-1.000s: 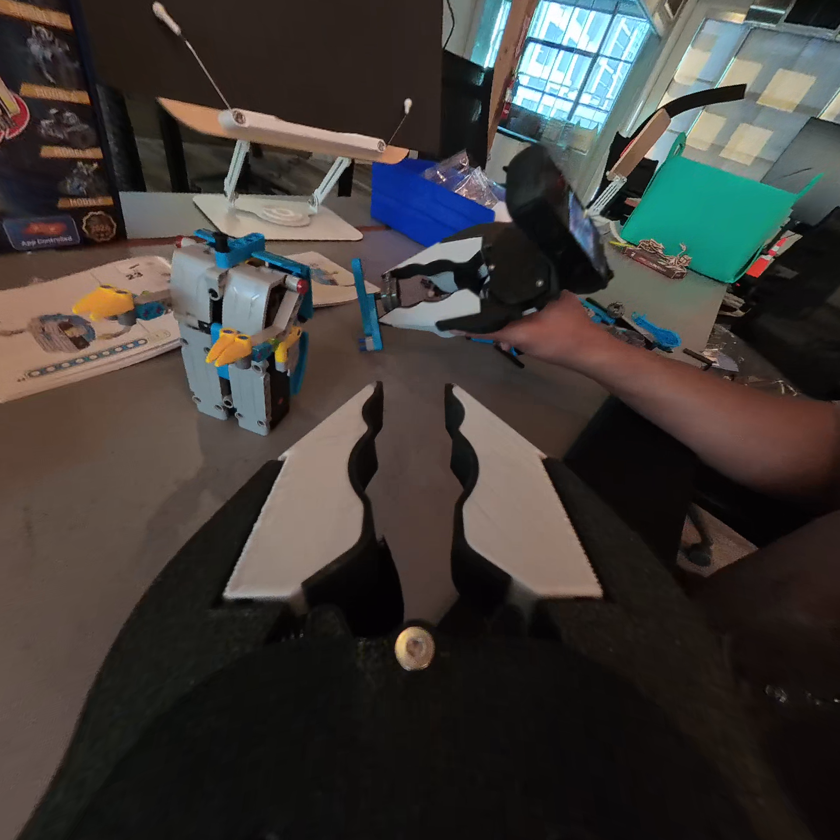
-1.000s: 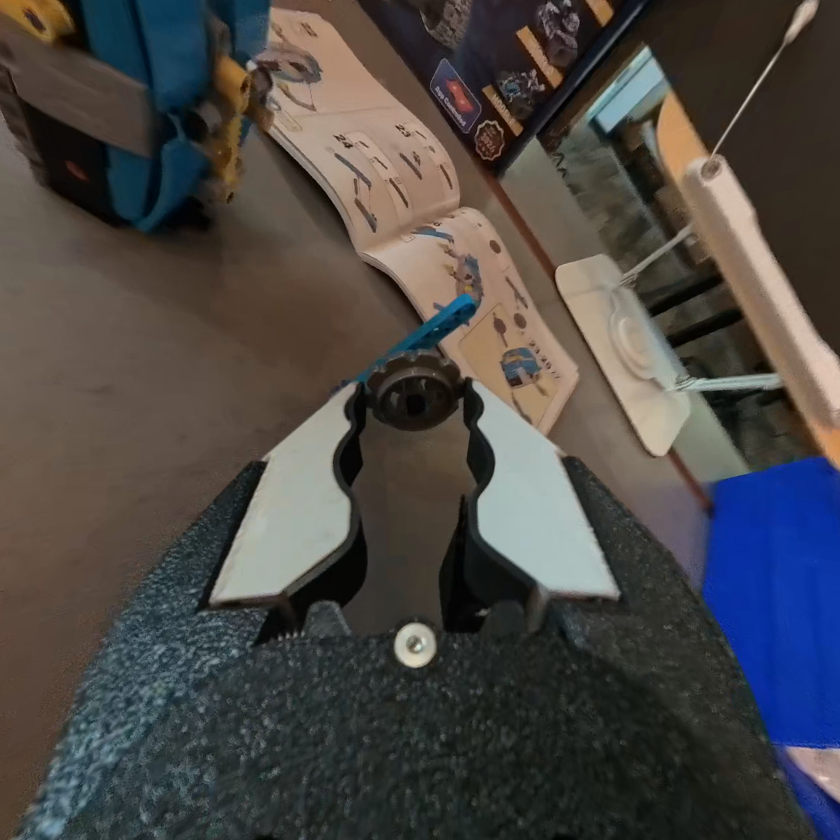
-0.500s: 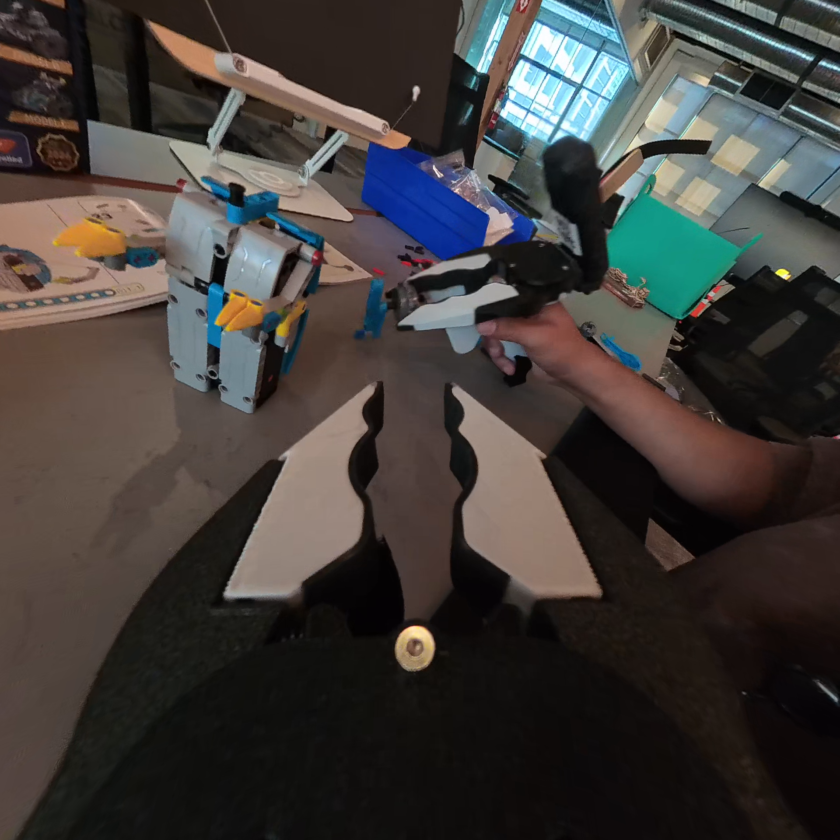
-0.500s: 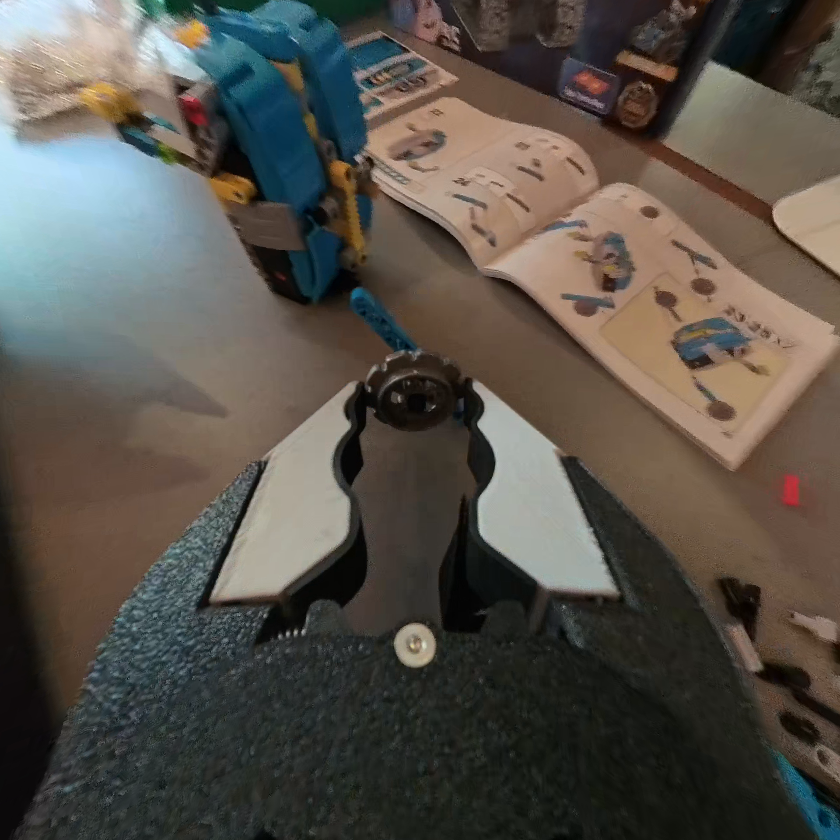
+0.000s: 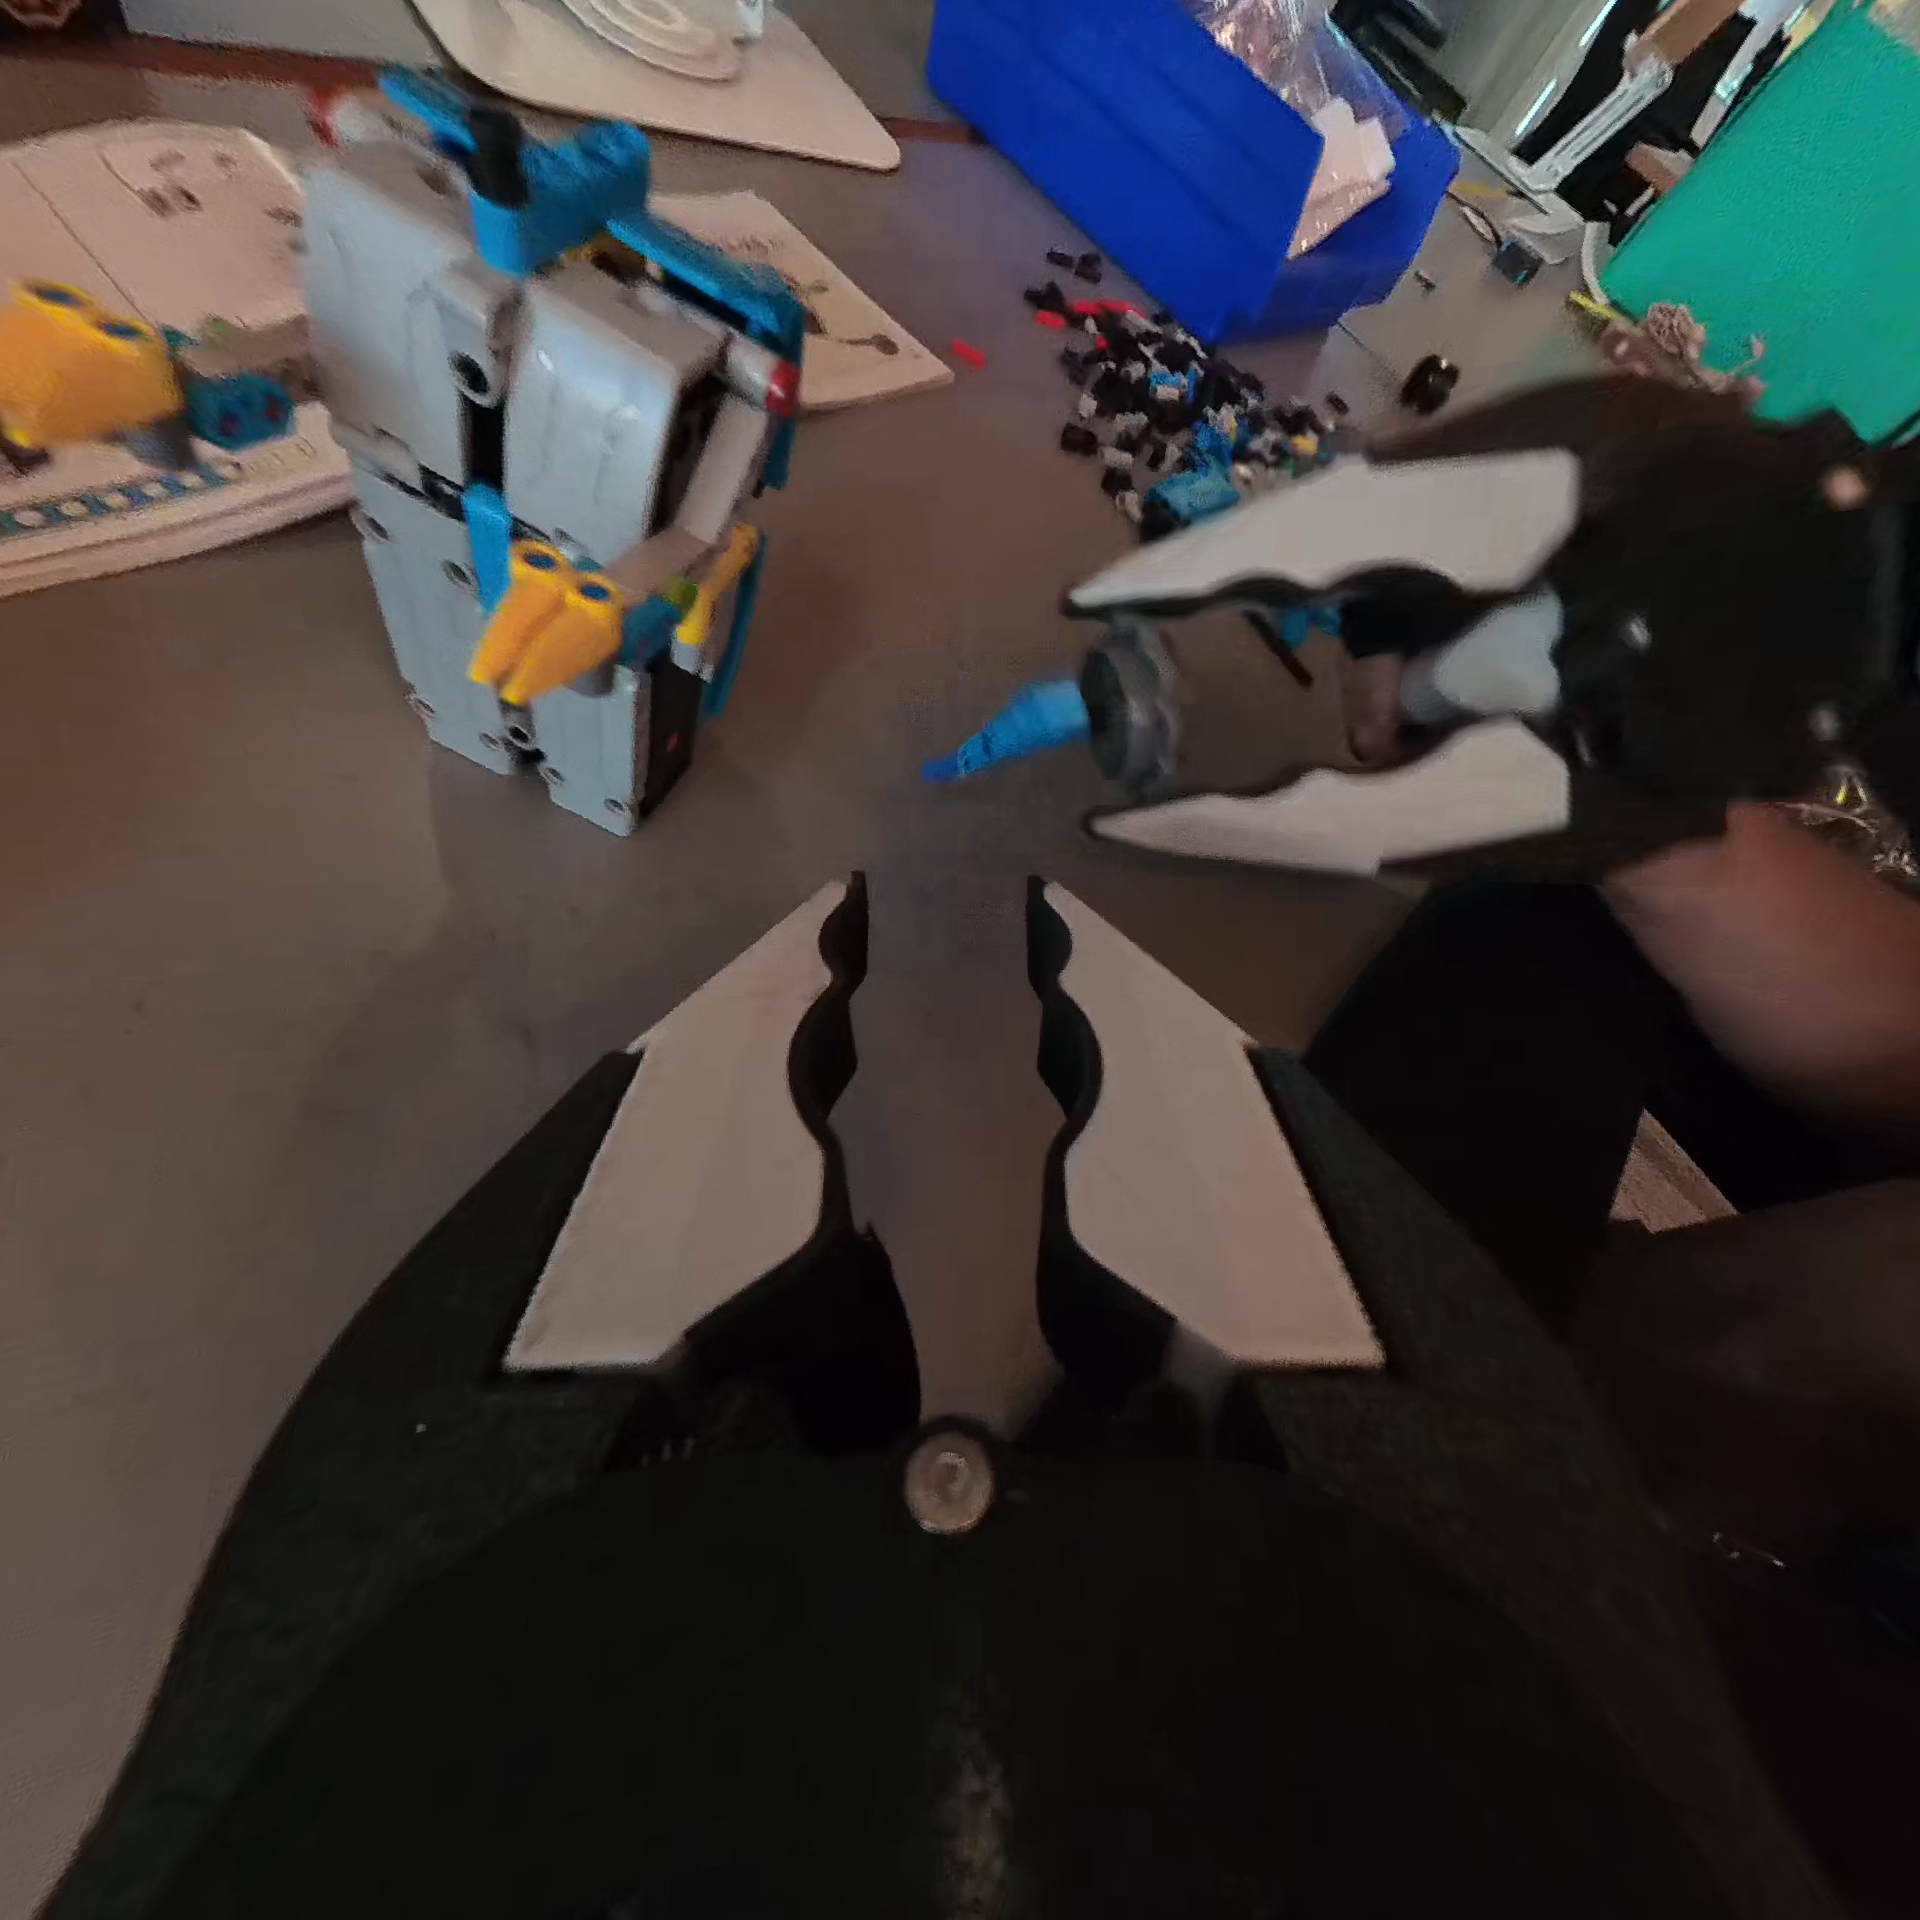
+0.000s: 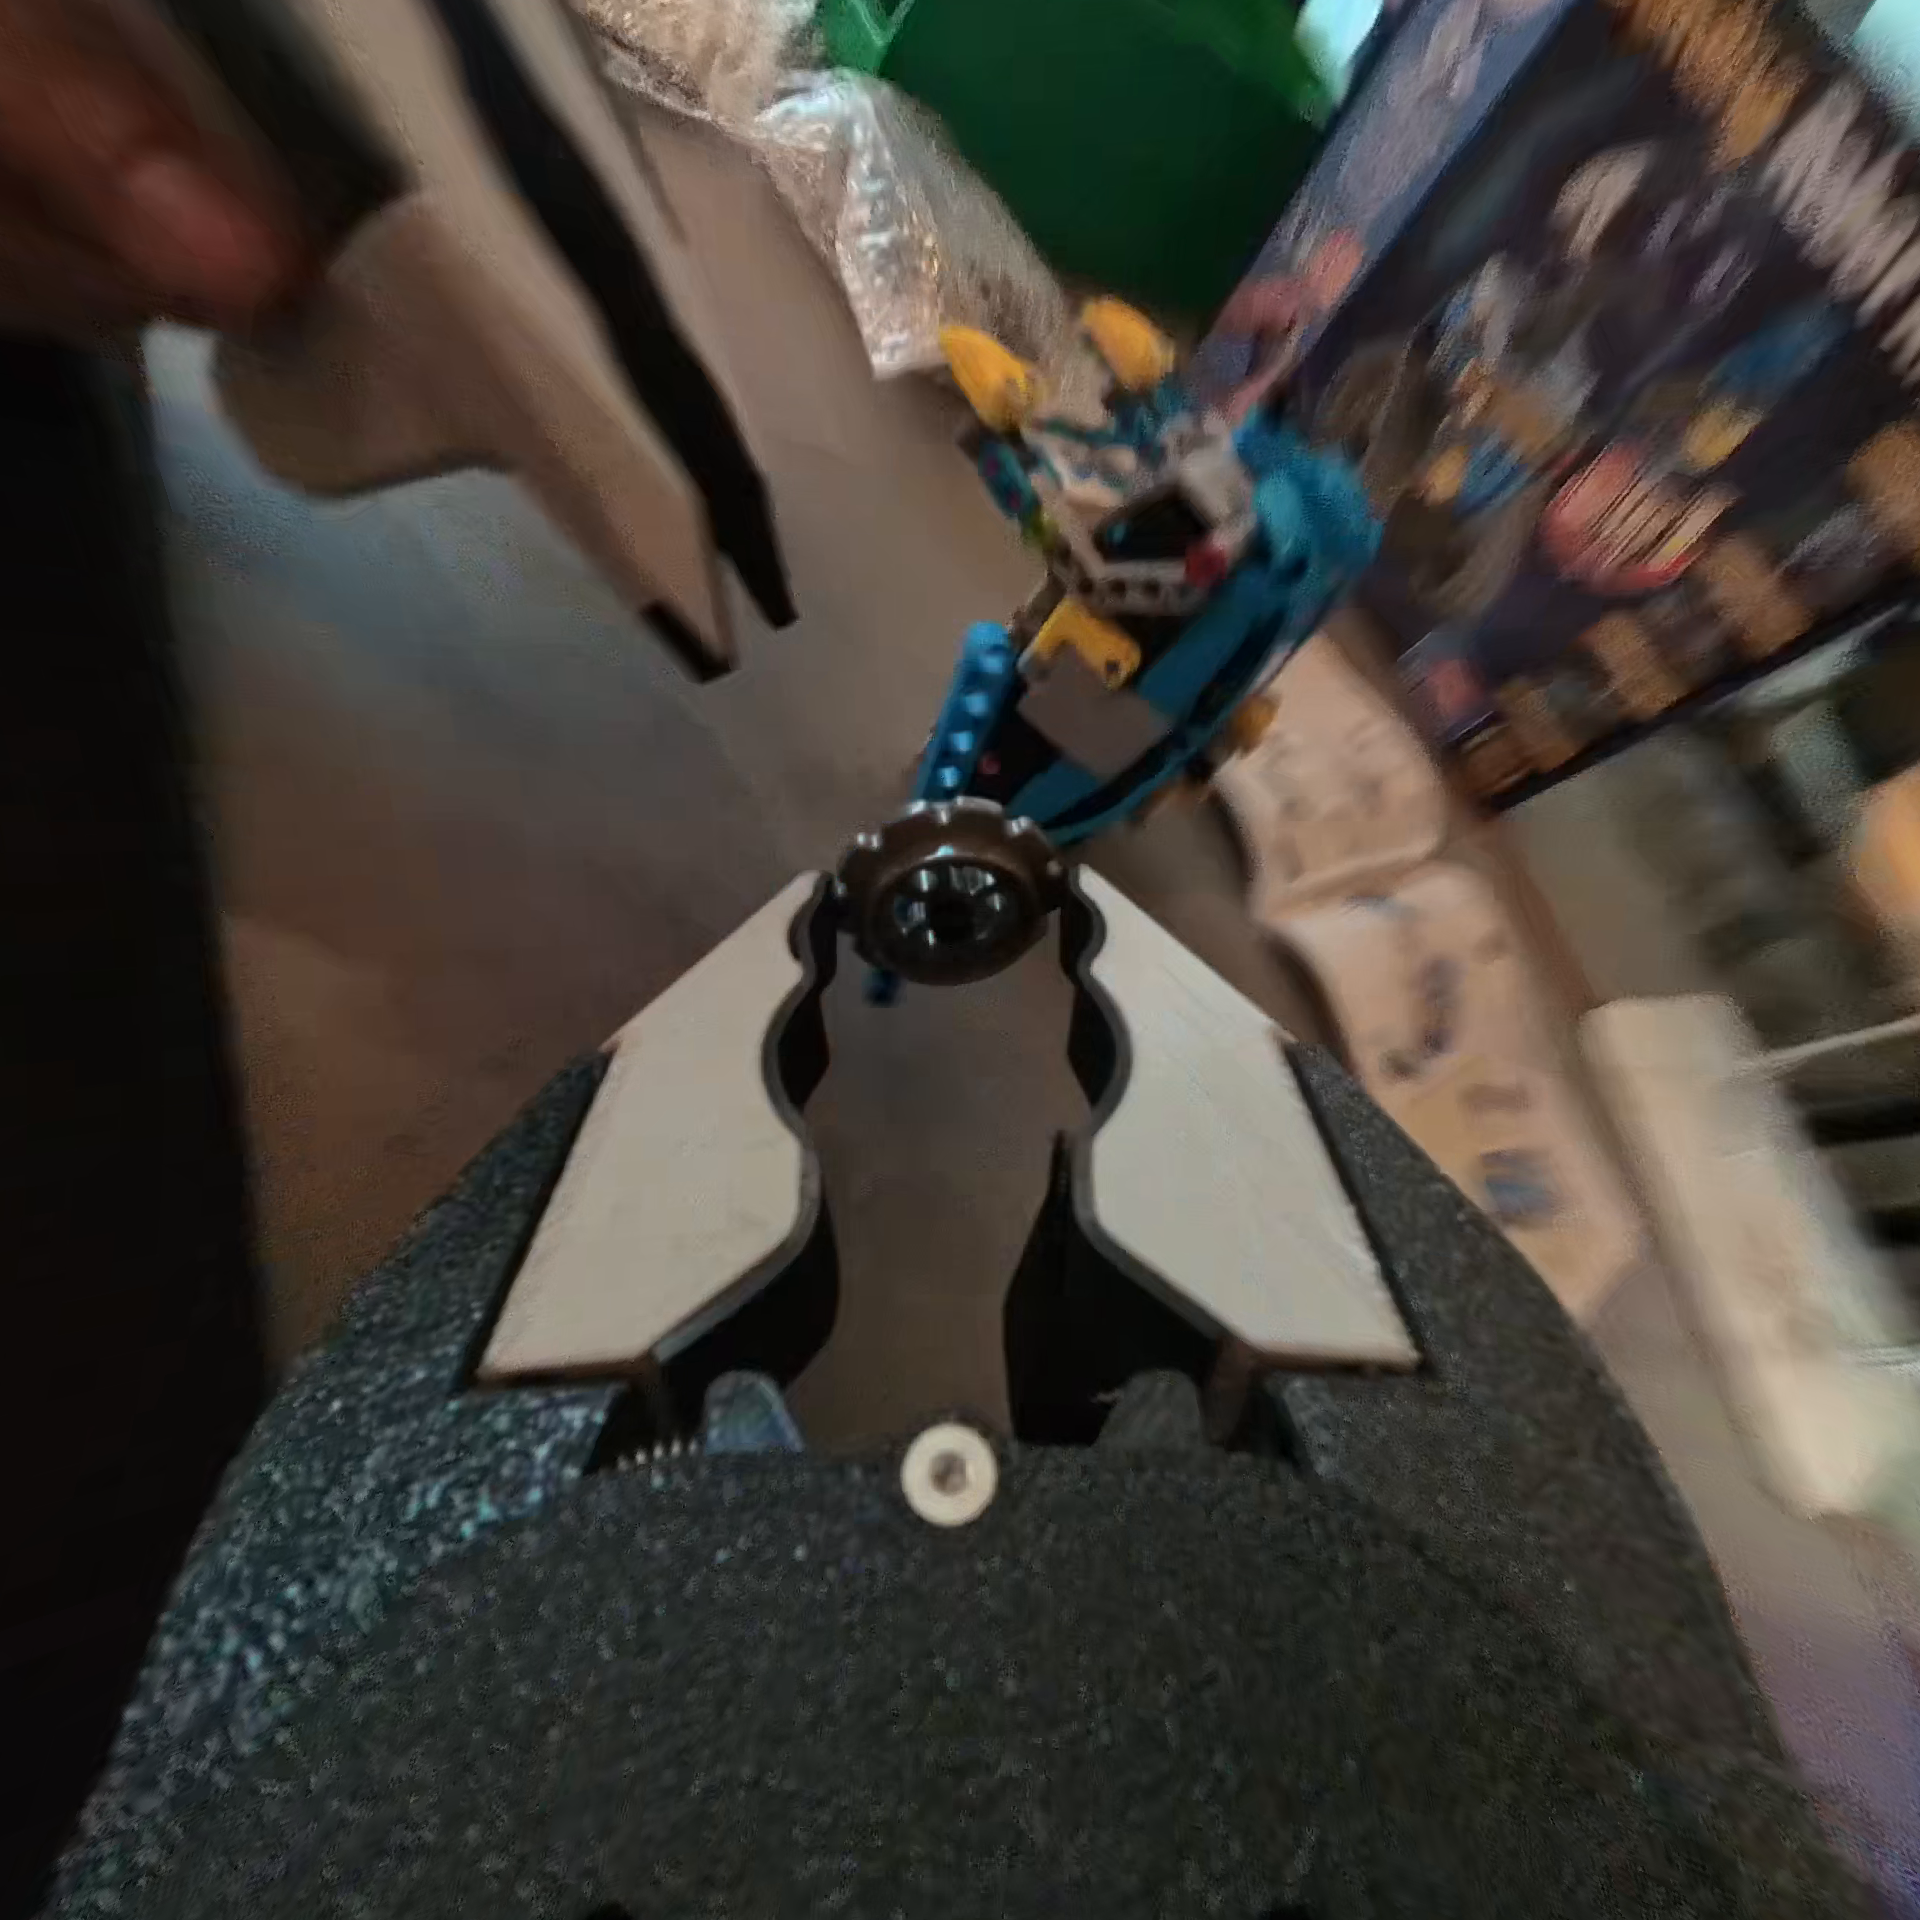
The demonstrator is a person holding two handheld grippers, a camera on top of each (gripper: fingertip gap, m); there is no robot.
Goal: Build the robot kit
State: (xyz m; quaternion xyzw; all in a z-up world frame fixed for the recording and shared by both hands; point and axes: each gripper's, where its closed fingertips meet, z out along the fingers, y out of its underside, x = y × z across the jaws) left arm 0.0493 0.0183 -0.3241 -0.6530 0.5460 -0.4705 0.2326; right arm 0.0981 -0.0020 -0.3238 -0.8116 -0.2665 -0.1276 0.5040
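Gear [image 6: 951, 906] with blue beam [image 6: 964, 717] pinched in right claw [image 6: 948, 914], near grey-blue brick model [image 5: 540, 499] on worktop [image 5: 208, 935]. Left claw [image 5: 945, 904] narrowly parted, holding nothing.

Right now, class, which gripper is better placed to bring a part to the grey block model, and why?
Right gripper: it already grips the gear with blue beam, pointing toward the grey block model. Left gripper is empty.
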